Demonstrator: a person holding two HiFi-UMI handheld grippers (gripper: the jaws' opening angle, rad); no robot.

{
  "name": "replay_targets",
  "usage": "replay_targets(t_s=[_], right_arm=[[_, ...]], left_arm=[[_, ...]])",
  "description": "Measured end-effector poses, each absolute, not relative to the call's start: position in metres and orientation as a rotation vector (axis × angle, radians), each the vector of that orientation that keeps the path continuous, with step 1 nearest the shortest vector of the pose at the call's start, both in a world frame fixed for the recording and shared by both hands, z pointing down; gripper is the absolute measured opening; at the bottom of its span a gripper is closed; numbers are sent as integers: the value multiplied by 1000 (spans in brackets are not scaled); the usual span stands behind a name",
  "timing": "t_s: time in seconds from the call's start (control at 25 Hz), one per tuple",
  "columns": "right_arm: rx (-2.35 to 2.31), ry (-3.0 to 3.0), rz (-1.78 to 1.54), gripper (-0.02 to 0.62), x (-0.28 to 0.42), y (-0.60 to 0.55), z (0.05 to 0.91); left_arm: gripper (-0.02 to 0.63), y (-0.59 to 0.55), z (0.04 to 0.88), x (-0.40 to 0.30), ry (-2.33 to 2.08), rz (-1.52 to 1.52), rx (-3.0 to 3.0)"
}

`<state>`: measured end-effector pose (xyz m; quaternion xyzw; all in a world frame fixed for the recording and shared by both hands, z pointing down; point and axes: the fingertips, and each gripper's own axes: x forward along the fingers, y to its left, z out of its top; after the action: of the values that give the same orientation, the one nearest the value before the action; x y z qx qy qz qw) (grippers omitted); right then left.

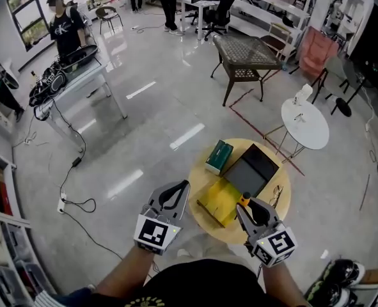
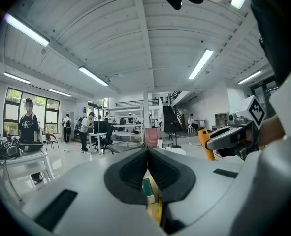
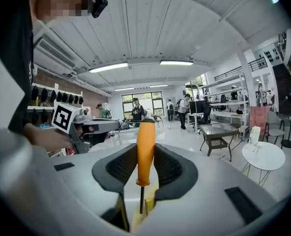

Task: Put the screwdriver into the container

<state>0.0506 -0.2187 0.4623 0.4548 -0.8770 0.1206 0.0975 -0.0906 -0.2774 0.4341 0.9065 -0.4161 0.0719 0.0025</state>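
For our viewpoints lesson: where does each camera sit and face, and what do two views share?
Head view: on the head, steeply down at the round wooden table; left gripper, right gripper show.
Left gripper view: on that gripper, along its shut jaws, across the glossy floor.
Right gripper view: likewise, jaws clamping the orange-handled screwdriver.
Shared: that screwdriver.

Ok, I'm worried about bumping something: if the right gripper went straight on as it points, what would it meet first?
Likely nothing close: the right gripper, shut on the screwdriver, seems to point over the yellow container at open floor; its height is unclear.
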Motion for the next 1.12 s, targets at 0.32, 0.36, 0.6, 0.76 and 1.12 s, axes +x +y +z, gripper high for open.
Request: replay_targets(t_s=[0.32, 0.36, 0.6, 0.76, 1.12], right_arm=[[1300, -2622, 380, 118, 74, -258, 468], [1298, -2621, 387, 118, 77, -262, 469], [1299, -2618, 422, 118, 95, -277, 483], [1297, -2601, 461, 118, 103, -284, 500], [1329, -2532, 563, 118, 120, -292, 548]], left_arm=[[17, -310, 442, -54, -1315, 241, 2837], [17, -313, 444, -51, -1314, 242, 2834], [17, -324, 453, -36, -1304, 281, 2831], [17, -331, 463, -24, -1283, 313, 2837], [17, -333, 494, -3, -1226, 430, 2847]])
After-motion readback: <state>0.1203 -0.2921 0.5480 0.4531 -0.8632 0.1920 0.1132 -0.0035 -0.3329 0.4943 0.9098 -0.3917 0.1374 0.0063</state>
